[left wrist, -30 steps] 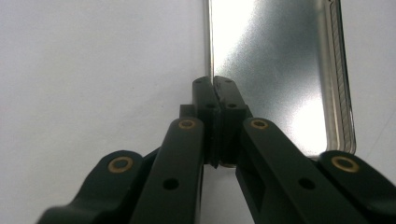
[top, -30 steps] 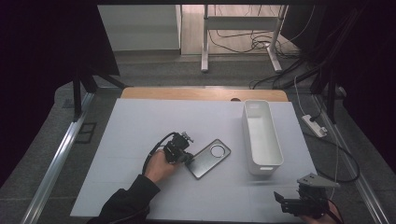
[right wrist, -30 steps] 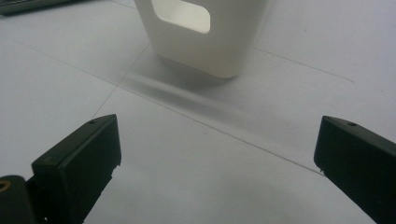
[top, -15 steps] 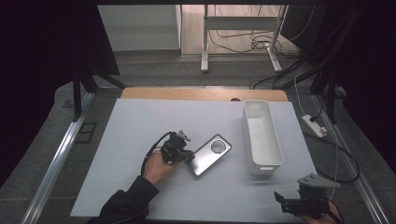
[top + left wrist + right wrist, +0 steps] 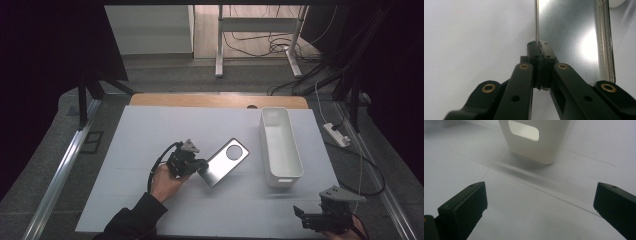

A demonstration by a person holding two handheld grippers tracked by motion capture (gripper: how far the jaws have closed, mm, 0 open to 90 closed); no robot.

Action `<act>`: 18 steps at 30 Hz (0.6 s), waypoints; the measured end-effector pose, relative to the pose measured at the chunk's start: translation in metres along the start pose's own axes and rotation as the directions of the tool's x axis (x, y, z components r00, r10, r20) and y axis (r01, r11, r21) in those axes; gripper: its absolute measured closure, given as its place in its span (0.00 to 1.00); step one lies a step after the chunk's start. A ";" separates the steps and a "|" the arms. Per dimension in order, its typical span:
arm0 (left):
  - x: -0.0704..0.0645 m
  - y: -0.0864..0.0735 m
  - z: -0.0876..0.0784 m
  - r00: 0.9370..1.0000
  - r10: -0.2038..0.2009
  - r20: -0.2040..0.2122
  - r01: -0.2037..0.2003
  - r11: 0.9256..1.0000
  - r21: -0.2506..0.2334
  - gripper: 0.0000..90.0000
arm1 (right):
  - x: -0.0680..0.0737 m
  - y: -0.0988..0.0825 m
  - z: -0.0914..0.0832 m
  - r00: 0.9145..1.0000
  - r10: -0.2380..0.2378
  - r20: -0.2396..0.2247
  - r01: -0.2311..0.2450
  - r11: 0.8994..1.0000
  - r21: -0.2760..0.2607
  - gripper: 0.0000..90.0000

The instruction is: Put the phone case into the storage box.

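High view: left gripper (image 5: 201, 166) fingers are clamping the phone case (image 5: 227, 161), lifting begun; white bin (image 5: 280, 150) is awaiting it; right gripper (image 5: 306, 216) fingers are gaping, idle

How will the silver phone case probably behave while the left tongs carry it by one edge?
The silver phone case probably stays stiff: it juts from the left tongs without drooping. Its glossy surface looks slippery, so it may pivot.

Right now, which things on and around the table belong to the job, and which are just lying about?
In the job:
- phone case, pinched at its edge
- left gripper, shut on it
- white bin, likely where it goes

Lying about:
- right gripper, open and idle
- power strip off the table
- cables on the floor
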State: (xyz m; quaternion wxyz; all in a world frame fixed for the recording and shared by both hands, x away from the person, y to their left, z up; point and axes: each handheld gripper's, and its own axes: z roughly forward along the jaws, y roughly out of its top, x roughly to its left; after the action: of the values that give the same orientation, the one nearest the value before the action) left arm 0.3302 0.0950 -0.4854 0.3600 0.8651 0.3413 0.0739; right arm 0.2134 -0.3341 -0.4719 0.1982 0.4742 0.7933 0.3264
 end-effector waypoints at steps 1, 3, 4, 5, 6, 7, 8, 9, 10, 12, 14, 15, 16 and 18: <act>-0.001 -0.001 -0.001 1.000 -0.002 0.000 0.002 1.000 -0.010 0.99 | 0.000 0.000 0.000 1.000 0.005 -0.005 -0.005 1.000 -0.002 0.00; -0.003 -0.002 -0.006 1.000 0.003 -0.002 -0.003 1.000 -0.028 0.99 | -0.001 0.000 0.000 1.000 0.009 -0.010 -0.009 1.000 -0.003 0.00; -0.003 -0.002 -0.006 1.000 0.003 -0.002 -0.003 1.000 -0.028 0.99 | -0.001 0.000 0.000 1.000 0.009 -0.010 -0.009 1.000 -0.003 0.00; -0.004 -0.003 -0.010 1.000 0.003 -0.004 -0.003 0.999 -0.041 0.99 | -0.002 0.000 -0.001 1.000 0.010 -0.019 -0.010 1.000 -0.007 0.00; -0.004 -0.004 -0.011 1.000 0.003 -0.006 -0.004 0.999 -0.047 0.99 | -0.002 0.000 0.000 1.000 0.010 -0.020 -0.010 1.000 -0.009 0.00; -0.005 -0.005 -0.013 1.000 0.001 -0.007 -0.002 0.998 -0.056 0.99 | -0.002 0.000 -0.001 1.000 0.010 -0.020 -0.010 1.000 -0.009 0.00; -0.005 -0.005 -0.013 1.000 0.001 -0.007 -0.002 0.998 -0.056 0.99 | -0.002 0.000 -0.001 1.000 0.009 -0.022 -0.010 1.000 -0.010 0.00; -0.006 -0.006 -0.015 1.000 0.002 -0.012 -0.003 0.998 -0.065 0.99 | -0.002 0.000 -0.001 1.000 0.009 -0.022 -0.010 1.000 -0.010 0.00; -0.008 -0.006 -0.017 1.000 0.006 -0.019 -0.008 0.997 -0.073 0.99 | -0.002 0.000 -0.001 1.000 0.010 -0.026 -0.010 1.000 -0.010 0.00; -0.011 -0.008 -0.021 0.999 0.014 -0.030 -0.017 0.996 -0.085 0.99 | -0.003 0.000 -0.001 0.999 0.009 -0.048 -0.009 1.000 -0.010 0.00; -0.014 -0.010 -0.025 0.999 0.017 -0.039 -0.021 0.994 -0.109 0.99 | -0.003 0.001 -0.001 0.997 0.019 -0.076 -0.021 1.000 -0.021 0.00; -0.014 -0.010 -0.025 0.999 0.017 -0.039 -0.021 0.994 -0.109 0.99 | -0.003 0.001 -0.002 0.996 0.024 -0.088 -0.027 0.999 -0.029 0.00; -0.015 -0.011 -0.027 0.999 0.017 -0.042 -0.022 0.993 -0.116 0.99 | -0.003 0.001 -0.002 0.996 0.024 -0.088 -0.027 0.999 -0.029 0.00; -0.017 -0.013 -0.032 0.999 0.012 -0.045 -0.018 0.991 -0.135 0.99 | -0.003 0.001 -0.002 0.996 0.017 -0.093 -0.021 0.999 -0.040 0.00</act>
State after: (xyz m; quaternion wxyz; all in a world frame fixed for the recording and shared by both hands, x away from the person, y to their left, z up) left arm 0.2983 0.1093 -0.4692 0.4096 0.8395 0.3367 0.1187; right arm 0.2143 -0.3369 -0.4693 0.1678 0.4620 0.7902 0.3660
